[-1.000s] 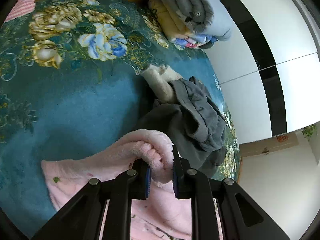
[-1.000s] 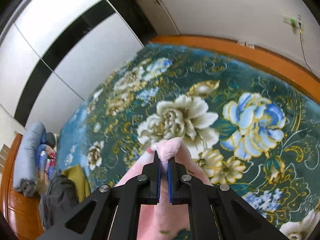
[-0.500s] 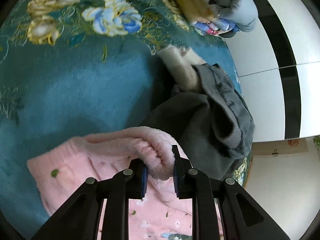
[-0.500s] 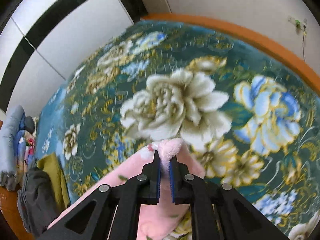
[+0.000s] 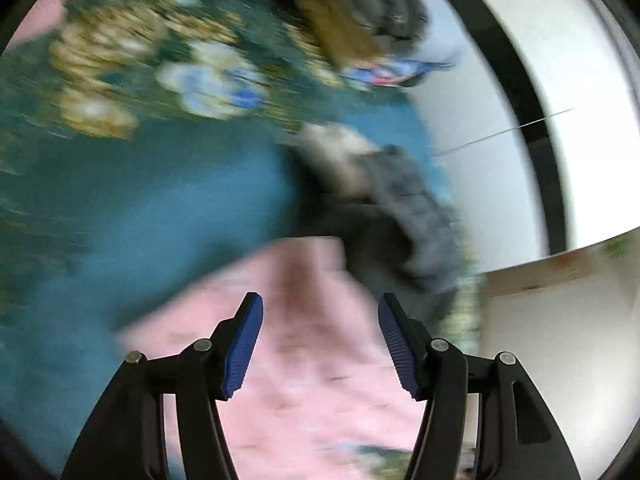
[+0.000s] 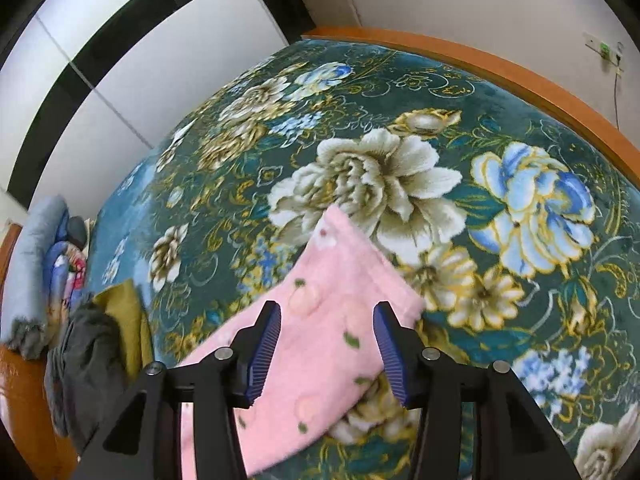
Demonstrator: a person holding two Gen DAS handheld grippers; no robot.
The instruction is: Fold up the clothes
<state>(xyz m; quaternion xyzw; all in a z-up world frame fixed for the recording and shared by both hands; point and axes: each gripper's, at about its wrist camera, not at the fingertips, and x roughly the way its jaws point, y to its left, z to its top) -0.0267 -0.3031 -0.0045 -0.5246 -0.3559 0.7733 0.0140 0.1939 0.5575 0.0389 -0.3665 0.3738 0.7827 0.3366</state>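
A pink fleece garment (image 6: 320, 344) with small flower prints lies on the teal floral bedspread (image 6: 400, 128). In the right wrist view one end of it points away from me, and my right gripper (image 6: 326, 354) hangs open above it, blue pads apart, holding nothing. The left wrist view is motion-blurred. There the pink garment (image 5: 304, 352) lies spread below my left gripper (image 5: 320, 344), which is open with nothing between its pads.
A heap of dark grey clothes (image 5: 404, 216) with a cream piece lies just beyond the pink garment. Folded bedding (image 5: 372, 20) is stacked at the wooden headboard. A white and black wardrobe (image 6: 132, 52) lines one side. An orange bed frame edge (image 6: 500, 68) borders the far side.
Both grippers have opened and let go of the pink garment, which has dropped onto the bedspread. The left gripper is moving fast, blurring its view.
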